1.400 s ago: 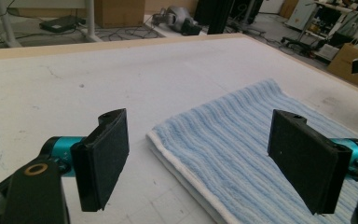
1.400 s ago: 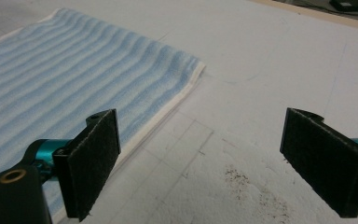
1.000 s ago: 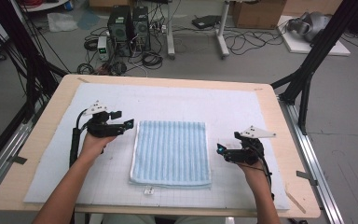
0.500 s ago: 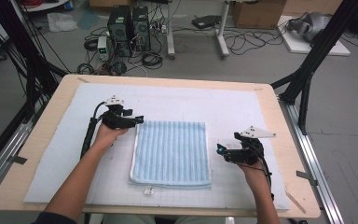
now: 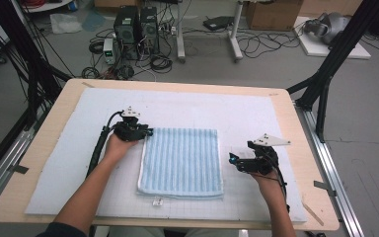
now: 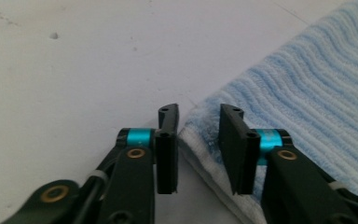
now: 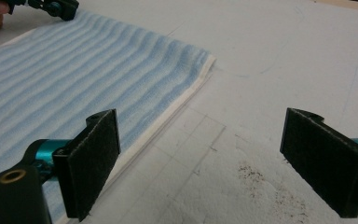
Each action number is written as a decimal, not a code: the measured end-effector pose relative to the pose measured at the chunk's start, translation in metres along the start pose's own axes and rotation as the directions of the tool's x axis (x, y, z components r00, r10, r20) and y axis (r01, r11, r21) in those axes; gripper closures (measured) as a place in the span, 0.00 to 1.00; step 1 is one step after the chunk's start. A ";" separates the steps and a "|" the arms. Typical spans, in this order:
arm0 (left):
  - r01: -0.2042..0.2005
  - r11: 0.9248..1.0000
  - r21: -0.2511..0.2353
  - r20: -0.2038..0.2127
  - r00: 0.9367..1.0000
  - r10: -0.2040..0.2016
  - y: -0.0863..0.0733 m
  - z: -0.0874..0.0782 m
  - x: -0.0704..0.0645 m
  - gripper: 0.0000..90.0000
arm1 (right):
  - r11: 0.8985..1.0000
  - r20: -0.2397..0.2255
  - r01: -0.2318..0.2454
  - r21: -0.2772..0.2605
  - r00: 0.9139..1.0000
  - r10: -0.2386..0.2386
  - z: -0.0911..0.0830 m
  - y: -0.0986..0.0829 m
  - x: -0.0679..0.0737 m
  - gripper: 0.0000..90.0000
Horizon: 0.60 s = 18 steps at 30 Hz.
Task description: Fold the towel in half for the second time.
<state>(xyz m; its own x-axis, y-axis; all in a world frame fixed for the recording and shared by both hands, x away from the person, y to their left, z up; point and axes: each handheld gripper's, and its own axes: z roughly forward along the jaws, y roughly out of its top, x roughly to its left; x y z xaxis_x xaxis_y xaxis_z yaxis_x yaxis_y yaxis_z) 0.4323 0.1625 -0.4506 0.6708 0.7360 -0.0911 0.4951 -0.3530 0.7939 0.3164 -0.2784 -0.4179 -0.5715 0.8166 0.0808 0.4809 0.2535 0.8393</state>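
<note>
Towel (image 5: 181,162): blue-striped, folded flat on the white mat (image 5: 256,113), about midway between the counter's left and right edges and nearer its near edge — laid square, so every corner is open to a pinch.

Left claw (image 5: 148,132): at the towel's far left corner; in the left gripper view (image 6: 193,140) jaws narrowly parted, one on either side of the corner's white hem, not yet pressed on it — set low and level, likely to close on the stacked layers together.

Right claw (image 5: 233,159): just beside the towel's right edge, apart from the cloth; in the right gripper view (image 7: 205,163) spread wide over bare mat, holding nothing — probably parked until the left side has its grip.

Counter (image 5: 296,123): pale wood border showing around the mat.

Small tag (image 5: 156,201): just off the towel's near edge, on the mat, untouched.

Step in hand, as a judgement: taking hold of the far left corner, perhaps for another fold.
</note>
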 end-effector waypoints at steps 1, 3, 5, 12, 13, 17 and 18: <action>-0.007 1.000 -0.004 0.023 1.000 0.007 0.000 0.000 -0.001 0.87 | 1.000 0.001 0.004 0.000 1.000 -0.004 0.000 0.000 0.000 0.12; -0.025 1.000 -0.002 0.014 1.000 0.025 0.000 0.001 -0.002 0.94 | 1.000 -0.003 0.004 0.000 1.000 -0.004 0.001 0.000 0.000 0.12; -0.022 1.000 -0.004 0.018 1.000 0.022 0.000 0.000 -0.001 0.94 | 1.000 -0.007 0.000 0.003 1.000 0.000 0.001 0.000 0.000 0.12; -0.003 1.000 -0.013 0.029 1.000 0.003 -0.001 0.000 0.000 0.95 | 0.999 -0.021 -0.029 0.015 0.999 0.029 0.009 0.005 0.002 0.12; -0.001 1.000 -0.014 0.031 1.000 0.001 -0.002 0.000 0.000 0.95 | 1.000 -0.021 -0.027 0.013 0.999 0.027 0.010 0.007 0.002 0.12; 0.010 1.000 -0.023 0.042 0.999 -0.009 -0.002 -0.001 0.001 0.95 | 0.999 -0.025 -0.027 0.017 0.999 0.027 0.018 0.015 0.003 0.12; 0.010 1.000 -0.024 0.042 0.999 -0.009 -0.002 -0.001 0.002 0.95 | 0.999 -0.026 -0.028 0.015 0.999 0.028 0.020 0.017 0.002 0.12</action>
<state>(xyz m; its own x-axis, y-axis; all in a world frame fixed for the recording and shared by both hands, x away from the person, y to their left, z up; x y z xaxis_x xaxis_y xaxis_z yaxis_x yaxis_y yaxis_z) 0.4316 0.1650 -0.4519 0.6889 0.7144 -0.1228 0.4882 -0.3321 0.8071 0.3363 -0.2620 -0.4142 -0.5747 0.8098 0.1184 0.5066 0.2384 0.8285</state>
